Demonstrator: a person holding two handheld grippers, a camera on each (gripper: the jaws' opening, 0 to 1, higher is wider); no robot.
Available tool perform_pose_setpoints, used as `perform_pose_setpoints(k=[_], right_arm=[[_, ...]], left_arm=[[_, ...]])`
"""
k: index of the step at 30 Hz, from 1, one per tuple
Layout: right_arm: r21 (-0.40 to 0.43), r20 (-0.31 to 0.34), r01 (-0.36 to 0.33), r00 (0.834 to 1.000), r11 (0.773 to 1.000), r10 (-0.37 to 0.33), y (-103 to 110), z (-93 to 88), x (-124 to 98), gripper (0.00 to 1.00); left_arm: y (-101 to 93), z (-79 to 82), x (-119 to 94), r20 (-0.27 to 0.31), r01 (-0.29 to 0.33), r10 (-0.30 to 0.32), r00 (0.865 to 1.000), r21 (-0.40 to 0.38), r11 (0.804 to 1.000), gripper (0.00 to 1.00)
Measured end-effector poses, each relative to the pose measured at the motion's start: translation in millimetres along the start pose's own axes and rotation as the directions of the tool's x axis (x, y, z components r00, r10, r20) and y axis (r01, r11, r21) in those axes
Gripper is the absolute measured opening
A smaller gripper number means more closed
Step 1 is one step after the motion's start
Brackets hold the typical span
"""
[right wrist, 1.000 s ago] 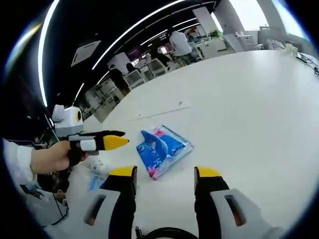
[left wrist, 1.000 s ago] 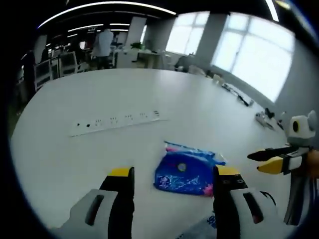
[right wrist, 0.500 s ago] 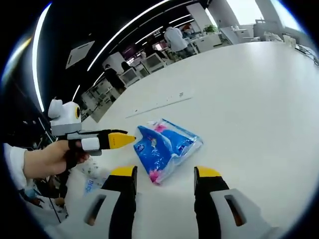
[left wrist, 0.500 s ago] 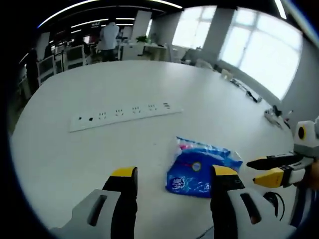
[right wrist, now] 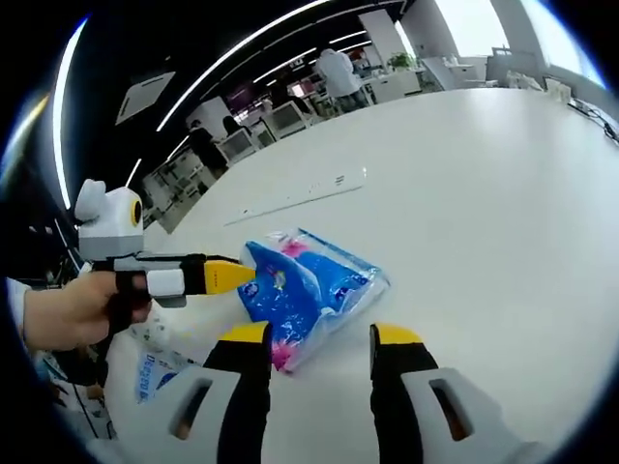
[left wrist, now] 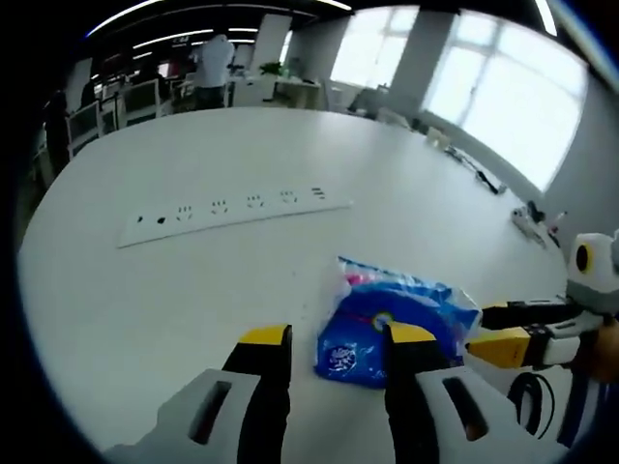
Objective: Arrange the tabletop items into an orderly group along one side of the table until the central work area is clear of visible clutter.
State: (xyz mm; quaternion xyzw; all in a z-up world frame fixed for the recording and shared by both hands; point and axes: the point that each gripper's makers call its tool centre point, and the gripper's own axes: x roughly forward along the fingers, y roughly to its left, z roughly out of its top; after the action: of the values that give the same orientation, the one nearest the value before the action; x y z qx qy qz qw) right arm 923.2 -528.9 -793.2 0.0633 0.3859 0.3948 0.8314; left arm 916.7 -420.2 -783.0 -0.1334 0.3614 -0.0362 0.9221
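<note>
A blue plastic packet [left wrist: 392, 317] with pink print lies on the white table [left wrist: 193, 290]. My left gripper [left wrist: 337, 338] is right in front of it, jaws apart, and the packet's near end sits just ahead of the gap. In the right gripper view the same blue packet [right wrist: 308, 282] lies ahead of my open right gripper [right wrist: 321, 335]. The left gripper [right wrist: 237, 275], held by a hand [right wrist: 58, 314], comes in from the left with its yellow tip at the packet's edge. My right gripper [left wrist: 493, 331] enters the left gripper view from the right, beside the packet.
A long white power strip [left wrist: 232, 206] lies on the table beyond the packet. A white packet with blue print [right wrist: 145, 365] rests near the table edge. Cables and small items [left wrist: 530, 222] line the far right side. A person [left wrist: 211, 64] stands among desks behind.
The left gripper's jaws have narrowed and it has come closer to the blue packet. The right gripper has also closed in on the packet, its jaws unchanged.
</note>
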Motion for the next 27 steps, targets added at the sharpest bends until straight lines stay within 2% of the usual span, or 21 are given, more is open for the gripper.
perform_pose_setpoints(k=[1,6,8,9,14,18,22,27], right_arm=[[-0.027,0.002,0.014,1.000,1.000,-0.014,-1.0,0.2,1.3,0.35],[-0.013,-0.002,0.016,1.000,1.000,-0.016,0.7,-2.3,5.4,0.28],[-0.036,-0.007,0.039,0.999,0.999,-0.040,-1.0,-5.4,2.5,0.23],[-0.041,-0.005,0.046,0.999,0.998,-0.047,-1.3,-6.0,0.0,0.19],[-0.023,0.000,0.066,0.998,0.998,-0.066,-7.2,-7.9,-8.9,0.09],[-0.016,0.006,0.083,0.997,0.996,-0.083,-13.2,-6.2,-16.6,0.00],[-0.001,0.026,0.082,0.996,0.997,-0.082,-14.9,0.7,-25.0,0.00],[-0.001,0.051,0.068,0.996,0.998,-0.068,-19.1,14.2,-38.3,0.00]], left_arm=[[-0.3,-0.4,1.1,-0.001,-0.001,0.001,1.000,-0.001,1.000,0.32],[0.2,-2.4,3.8,-0.003,-0.003,0.003,1.000,-0.016,1.000,0.22],[-4.3,-2.5,5.6,0.009,0.032,-0.032,0.999,-0.094,0.995,0.20],[-3.2,-3.3,5.5,0.007,0.032,-0.031,0.999,-0.108,0.994,0.18],[2.5,-8.1,4.8,-0.012,0.021,-0.023,1.000,-0.092,0.996,0.02],[7.4,-9.1,6.4,-0.020,0.024,-0.027,0.999,-0.126,0.992,0.00],[0.6,-9.3,3.0,-0.012,0.048,-0.051,0.999,-0.202,0.978,0.00],[-10.5,-2.6,-7.2,0.018,0.072,-0.070,0.997,-0.250,0.965,0.00]])
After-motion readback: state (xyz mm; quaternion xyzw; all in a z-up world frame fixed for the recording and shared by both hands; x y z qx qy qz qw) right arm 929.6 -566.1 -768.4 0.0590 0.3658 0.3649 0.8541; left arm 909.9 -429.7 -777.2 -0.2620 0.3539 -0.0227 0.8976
